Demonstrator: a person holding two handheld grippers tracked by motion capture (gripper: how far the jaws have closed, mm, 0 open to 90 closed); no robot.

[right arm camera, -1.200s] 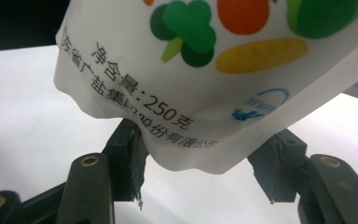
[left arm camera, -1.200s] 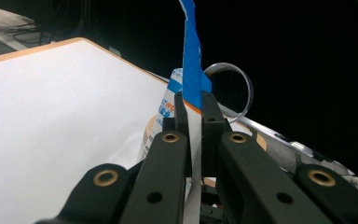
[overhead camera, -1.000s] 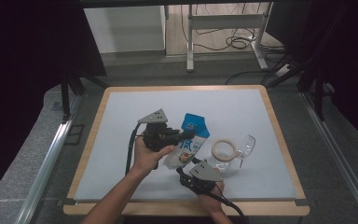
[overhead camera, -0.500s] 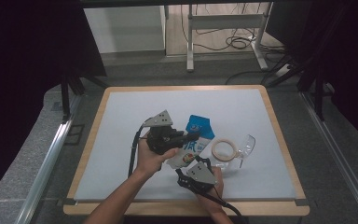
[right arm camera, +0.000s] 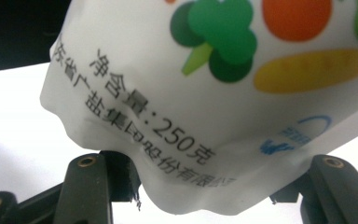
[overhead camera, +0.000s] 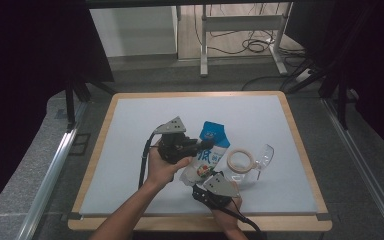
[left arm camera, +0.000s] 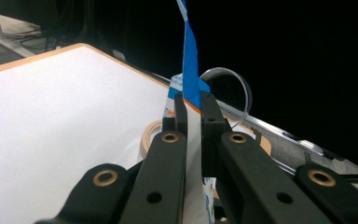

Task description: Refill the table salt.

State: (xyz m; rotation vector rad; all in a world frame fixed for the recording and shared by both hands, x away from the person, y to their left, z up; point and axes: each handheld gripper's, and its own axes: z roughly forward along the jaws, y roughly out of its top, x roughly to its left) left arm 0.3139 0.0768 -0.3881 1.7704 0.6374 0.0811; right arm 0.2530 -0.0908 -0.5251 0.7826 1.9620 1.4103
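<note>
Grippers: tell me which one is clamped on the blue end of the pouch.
The left gripper: its jaws pinch the blue edge of the pouch flat. The right gripper straddles the white end, its jaws wider apart, having just been closing.

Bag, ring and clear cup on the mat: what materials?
Bag: likely thin glossy plastic film, since it creases and dents. Ring: tan, matte, perhaps a paper tape roll; unsure. Cup: see-through, rigid-looking plastic with a thin rim.

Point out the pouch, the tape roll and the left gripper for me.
pouch [overhead camera: 214, 136], high view, on its blue top part.
tape roll [overhead camera: 241, 161], high view, on its ring's rim.
left gripper [left arm camera: 192, 105], left gripper view, between its fingertips.
</note>
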